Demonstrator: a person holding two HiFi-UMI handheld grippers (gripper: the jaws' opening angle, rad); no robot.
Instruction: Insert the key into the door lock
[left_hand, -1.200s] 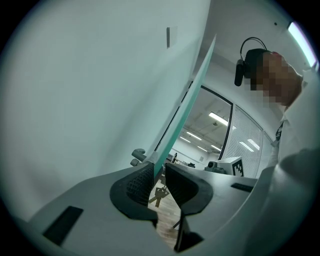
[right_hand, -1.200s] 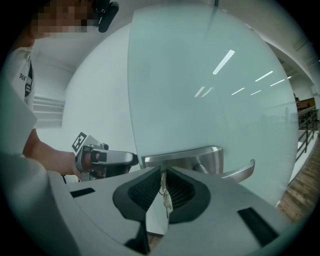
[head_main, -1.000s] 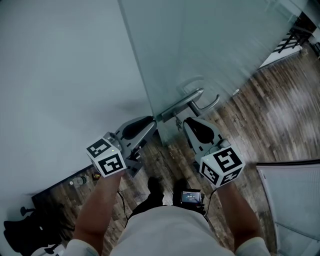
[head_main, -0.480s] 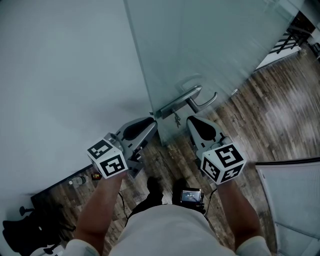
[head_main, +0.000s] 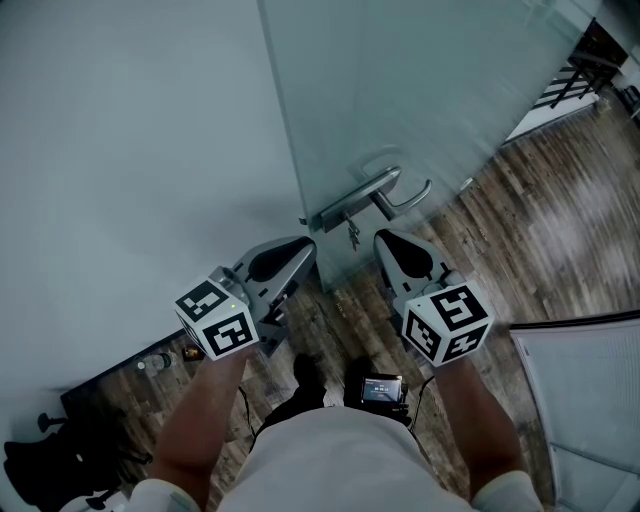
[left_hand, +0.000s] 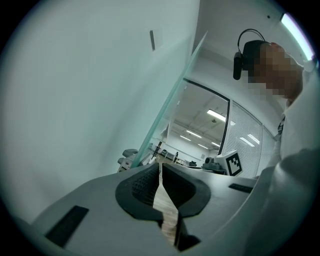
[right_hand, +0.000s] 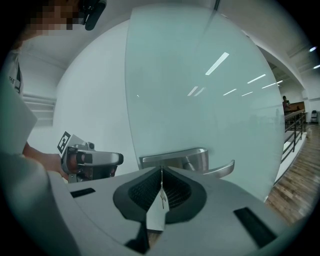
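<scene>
Left tool (head_main: 303, 249), jaws just closed down to an empty narrow slit, and right tool (head_main: 384, 238), jaws together on nothing, stand just short of the door (head_main: 420, 100) edge. The key (head_main: 352, 235) hangs under the handle (head_main: 370, 191), seemingly already in the lock (head_main: 344, 216), hence neither tool grips.

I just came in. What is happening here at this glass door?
A person stands at a frosted glass door with a grey two-finger gripper in each hand. A small metal key hangs under the silver lever-handle plate, apparently already in the lock. The right gripper is just beside the key with its fingers together, and seems not to touch it. The left gripper is near the door's edge; its fingers have just been closing, with nothing between them.
</scene>
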